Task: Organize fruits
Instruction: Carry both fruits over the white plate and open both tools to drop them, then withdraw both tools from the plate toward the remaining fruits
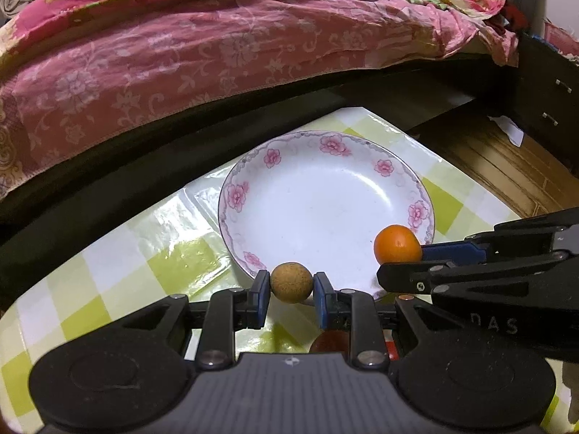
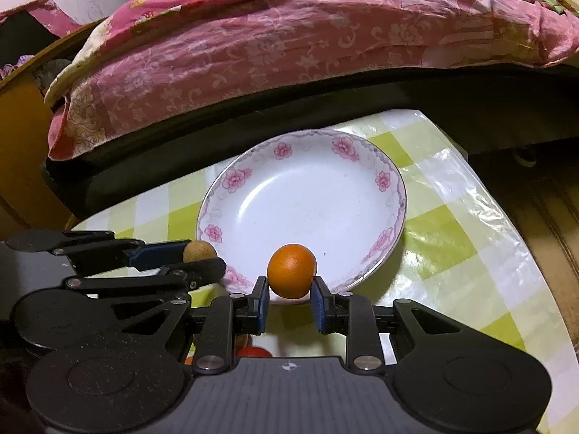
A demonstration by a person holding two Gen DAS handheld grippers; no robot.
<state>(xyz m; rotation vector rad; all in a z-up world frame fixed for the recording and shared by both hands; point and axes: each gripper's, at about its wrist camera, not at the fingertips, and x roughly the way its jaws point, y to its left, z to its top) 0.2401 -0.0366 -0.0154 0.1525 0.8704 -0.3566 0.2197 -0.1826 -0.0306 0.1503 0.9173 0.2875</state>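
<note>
A white plate with a pink flower rim (image 1: 239, 195) (image 2: 383, 181) lies on the green-checked tablecloth. My left gripper (image 1: 291, 285) is shut on a small brown round fruit (image 1: 291, 282), held over the plate's near rim; the fruit also shows in the right wrist view (image 2: 199, 251). My right gripper (image 2: 289, 287) is shut on a small orange fruit (image 2: 291, 271), held over the plate's near edge; in the left wrist view the orange (image 1: 397, 244) sits at the plate's right rim. A reddish fruit lies partly hidden under the grippers (image 1: 331, 341) (image 2: 253, 352).
A bed with pink floral bedding (image 1: 181, 54) (image 2: 289, 43) runs behind the table. The table edge (image 1: 470, 181) drops to a wooden floor (image 1: 506, 166) on the right. A dark drawer cabinet (image 1: 550, 101) stands at far right.
</note>
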